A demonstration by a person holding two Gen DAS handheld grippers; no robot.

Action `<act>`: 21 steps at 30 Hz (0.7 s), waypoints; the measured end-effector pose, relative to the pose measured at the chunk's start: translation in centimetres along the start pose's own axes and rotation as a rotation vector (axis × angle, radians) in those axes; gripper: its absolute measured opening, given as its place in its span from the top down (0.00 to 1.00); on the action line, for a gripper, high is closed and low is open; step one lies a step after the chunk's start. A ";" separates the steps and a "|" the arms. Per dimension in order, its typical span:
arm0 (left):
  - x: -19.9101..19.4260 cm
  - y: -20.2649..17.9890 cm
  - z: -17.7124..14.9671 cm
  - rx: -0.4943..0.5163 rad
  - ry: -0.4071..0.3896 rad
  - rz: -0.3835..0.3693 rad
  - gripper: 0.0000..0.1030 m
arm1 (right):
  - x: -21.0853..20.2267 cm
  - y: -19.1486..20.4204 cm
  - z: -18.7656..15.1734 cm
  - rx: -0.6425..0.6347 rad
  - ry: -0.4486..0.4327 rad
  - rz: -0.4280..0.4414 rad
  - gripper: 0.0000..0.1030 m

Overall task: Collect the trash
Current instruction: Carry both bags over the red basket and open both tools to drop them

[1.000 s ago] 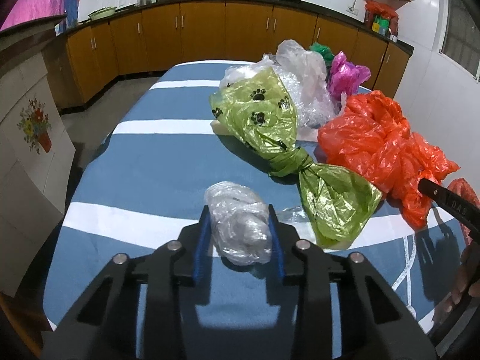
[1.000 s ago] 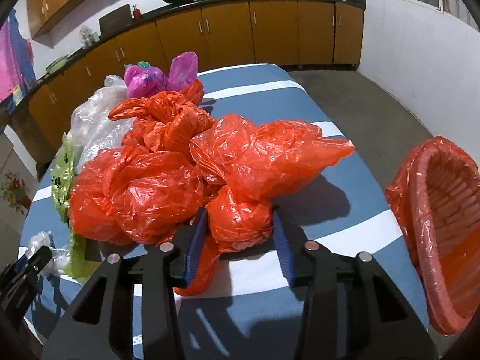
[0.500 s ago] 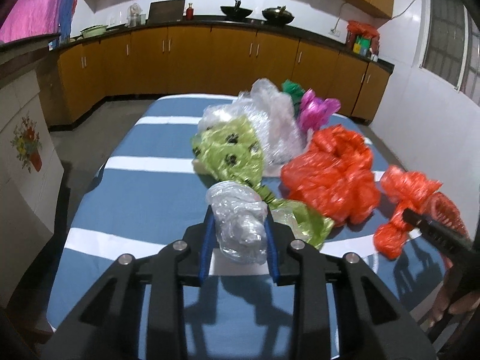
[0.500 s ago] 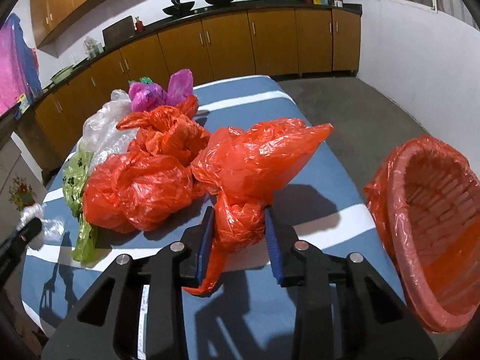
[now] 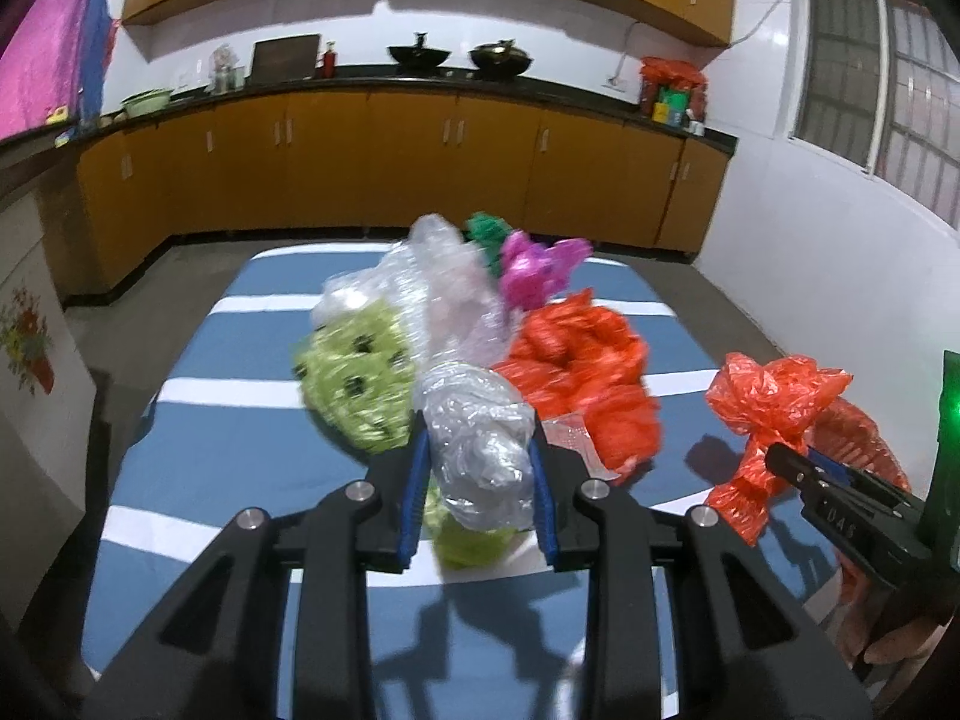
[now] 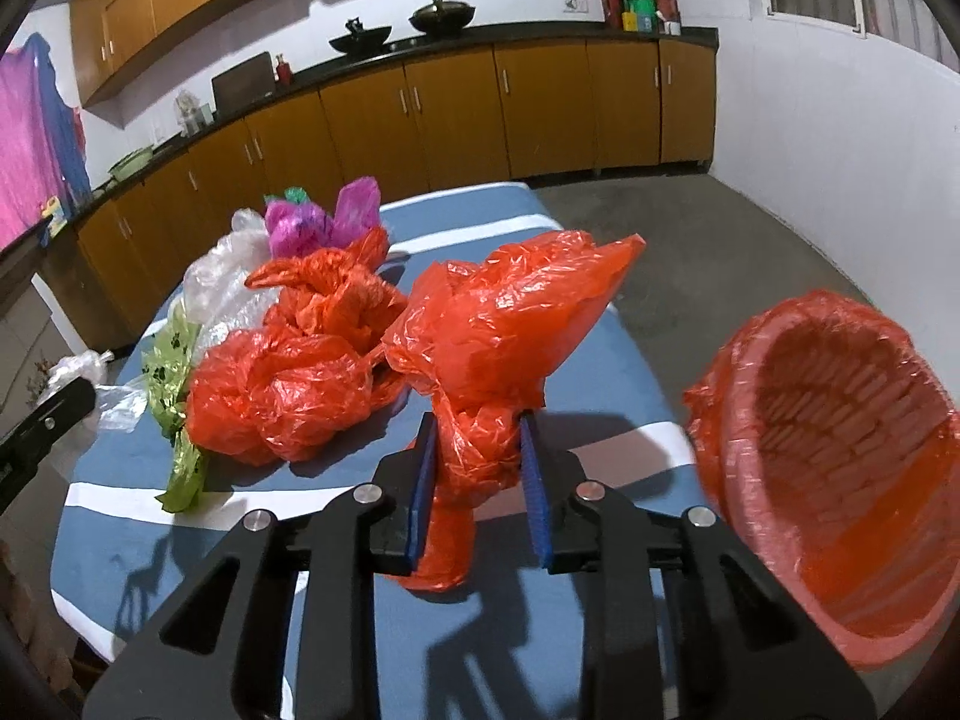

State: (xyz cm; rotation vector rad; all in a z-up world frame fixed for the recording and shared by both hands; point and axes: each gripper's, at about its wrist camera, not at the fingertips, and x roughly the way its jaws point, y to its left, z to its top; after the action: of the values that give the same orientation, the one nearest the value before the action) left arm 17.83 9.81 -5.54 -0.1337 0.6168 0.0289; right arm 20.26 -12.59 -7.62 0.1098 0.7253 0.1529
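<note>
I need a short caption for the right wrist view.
Right gripper closing on an orange bag beside the basket.

You can read one marking only: pale stamped letters, roughly "DAS", on the black finger of the right gripper (image 5: pixel 798 468) where it enters the left wrist view at lower right; the first letter is unsure. Paw-print motifs on the green bag (image 5: pixel 360 372) are pictures, not text. Packets on the far counter (image 6: pixel 636 0) are too small to read. Nothing legible in the right wrist view.
</note>
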 end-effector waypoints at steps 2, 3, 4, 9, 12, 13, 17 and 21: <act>-0.1 -1.1 0.2 0.018 -0.008 -0.020 0.71 | -0.9 -0.8 0.1 0.009 -0.015 -0.008 0.74; -0.1 -1.6 0.4 0.025 -0.012 -0.030 0.71 | -1.3 -1.1 0.2 0.014 -0.020 -0.011 0.74; -0.1 -2.3 0.5 0.034 -0.015 -0.042 0.71 | -1.8 -1.6 0.2 0.020 -0.027 -0.015 0.74; -0.3 -5.3 0.9 0.077 -0.030 -0.098 0.71 | -4.5 -3.9 0.4 0.041 -0.069 -0.048 0.74; -0.3 -7.6 1.1 0.107 -0.038 -0.140 0.71 | -6.3 -5.6 0.3 0.047 -0.097 -0.082 0.74; -0.3 -8.3 1.1 0.116 -0.039 -0.153 0.71 | -6.7 -6.1 0.2 0.051 -0.103 -0.089 0.74; -0.2 -11.7 1.2 0.155 -0.036 -0.216 0.71 | -8.6 -8.6 -0.1 0.074 -0.131 -0.141 0.74; 0.0 -15.5 1.1 0.201 -0.033 -0.287 0.71 | -10.4 -11.7 -0.4 0.109 -0.150 -0.200 0.74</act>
State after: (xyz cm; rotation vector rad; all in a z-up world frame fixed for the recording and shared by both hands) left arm 19.46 -5.41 -2.83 -0.0258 0.5599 -0.3077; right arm 13.48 -25.89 -2.89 0.1502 0.5907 -0.0857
